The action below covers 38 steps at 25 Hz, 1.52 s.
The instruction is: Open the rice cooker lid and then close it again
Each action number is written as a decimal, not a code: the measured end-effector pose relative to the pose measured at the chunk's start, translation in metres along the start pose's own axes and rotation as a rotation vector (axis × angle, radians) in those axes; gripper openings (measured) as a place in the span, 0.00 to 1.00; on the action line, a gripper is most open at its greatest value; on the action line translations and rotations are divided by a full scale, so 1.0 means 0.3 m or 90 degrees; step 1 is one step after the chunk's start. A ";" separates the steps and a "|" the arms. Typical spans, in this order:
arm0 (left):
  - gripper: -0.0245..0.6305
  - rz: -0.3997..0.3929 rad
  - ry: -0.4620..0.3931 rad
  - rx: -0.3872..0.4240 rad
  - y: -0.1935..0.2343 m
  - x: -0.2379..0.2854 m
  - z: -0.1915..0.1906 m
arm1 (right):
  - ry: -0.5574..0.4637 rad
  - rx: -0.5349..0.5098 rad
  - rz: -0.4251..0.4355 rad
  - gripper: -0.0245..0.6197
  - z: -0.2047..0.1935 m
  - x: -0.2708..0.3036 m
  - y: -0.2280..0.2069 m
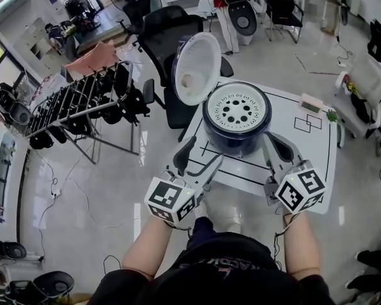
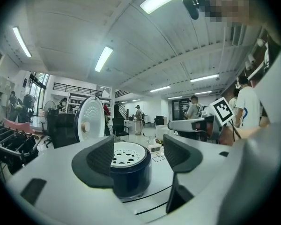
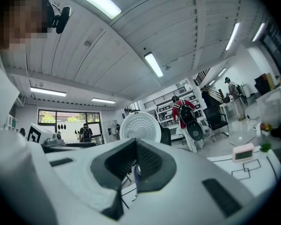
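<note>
In the head view, one dark blue rice cooker (image 1: pixel 237 116) stands on the single white table (image 1: pixel 317 170), at the middle of its black floor lines, mouth up and long axis upright. Its one lid (image 1: pixel 197 68) is swung open on the far left side, standing nearly on edge with its white inner face turned over the pot. Two grippers, each with one marker cube, lie level near the table's front edge. The left gripper (image 1: pixel 199 157) has its fingers spread and is short of the cooker. The right gripper (image 1: pixel 274 146) has its fingers pressed together. Red lettering on the person's shirt is too cut off to read. One small white device (image 1: pixel 310 102) sits on the far right of the table. In the left gripper view, the jaws stand wide with the cooker (image 2: pixel 129 165) framed between them, untouched, and the lid (image 2: pixel 90 118) upright at the left. In the right gripper view, the jaws meet on nothing, and the lid (image 3: pixel 139 127) rises just above them.
</note>
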<state>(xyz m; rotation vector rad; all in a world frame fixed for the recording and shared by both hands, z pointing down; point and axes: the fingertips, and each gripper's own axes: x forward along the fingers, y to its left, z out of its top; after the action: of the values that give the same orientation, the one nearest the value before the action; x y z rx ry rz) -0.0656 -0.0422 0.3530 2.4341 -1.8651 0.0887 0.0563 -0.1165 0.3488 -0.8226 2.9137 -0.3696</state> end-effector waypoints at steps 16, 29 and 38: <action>0.54 0.015 -0.015 0.011 0.012 -0.051 0.040 | -0.009 -0.008 0.008 0.04 0.031 -0.014 0.048; 0.53 0.057 -0.063 0.035 0.149 -0.054 0.157 | -0.011 -0.031 0.014 0.04 0.061 0.021 0.054; 0.51 0.060 -0.086 0.019 0.423 0.030 0.212 | -0.010 -0.046 -0.033 0.04 0.098 0.204 0.024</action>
<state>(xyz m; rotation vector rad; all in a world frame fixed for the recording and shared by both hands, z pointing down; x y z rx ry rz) -0.1857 -0.0897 0.2935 2.4268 -2.0476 -0.0439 0.0050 -0.1488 0.3171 -0.9086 2.9120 -0.2620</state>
